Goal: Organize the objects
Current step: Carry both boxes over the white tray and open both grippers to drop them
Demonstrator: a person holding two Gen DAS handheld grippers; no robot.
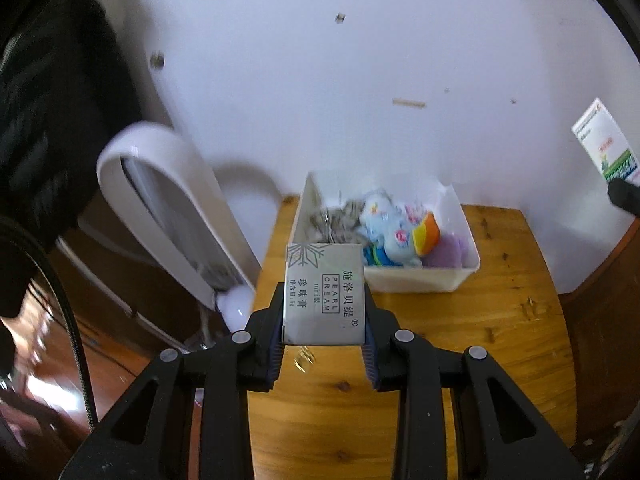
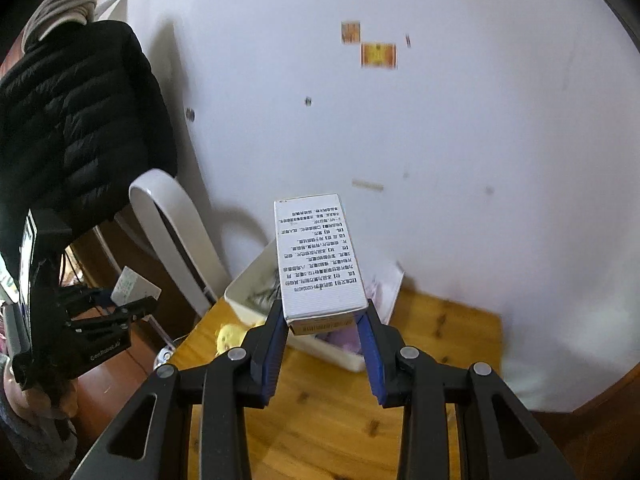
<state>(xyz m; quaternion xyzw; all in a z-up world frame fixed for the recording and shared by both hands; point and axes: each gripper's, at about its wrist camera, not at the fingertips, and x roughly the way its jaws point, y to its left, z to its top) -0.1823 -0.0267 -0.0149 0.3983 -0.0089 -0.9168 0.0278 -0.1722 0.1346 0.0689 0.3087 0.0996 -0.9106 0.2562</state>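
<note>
My left gripper [image 1: 325,320] is shut on a silver pearl cream box [image 1: 324,292], held in the air above the wooden table [image 1: 460,320]. Beyond it stands a white bin [image 1: 416,280] with several small toys and packets inside. My right gripper [image 2: 323,320] is shut on a white medicine box [image 2: 318,256] with black print, also lifted over the table, in front of the white bin [image 2: 244,292]. In the right wrist view the left gripper [image 2: 132,304] shows at the left with its silver pearl cream box [image 2: 134,288]. In the left wrist view the white medicine box [image 1: 604,144] shows at the right edge.
A white wall [image 1: 360,80] rises behind the table. A white oval appliance [image 1: 168,208] stands left of the table, and a black padded jacket [image 2: 80,120] hangs further left. A small yellow toy [image 2: 228,336] lies on the table's left edge beside the bin.
</note>
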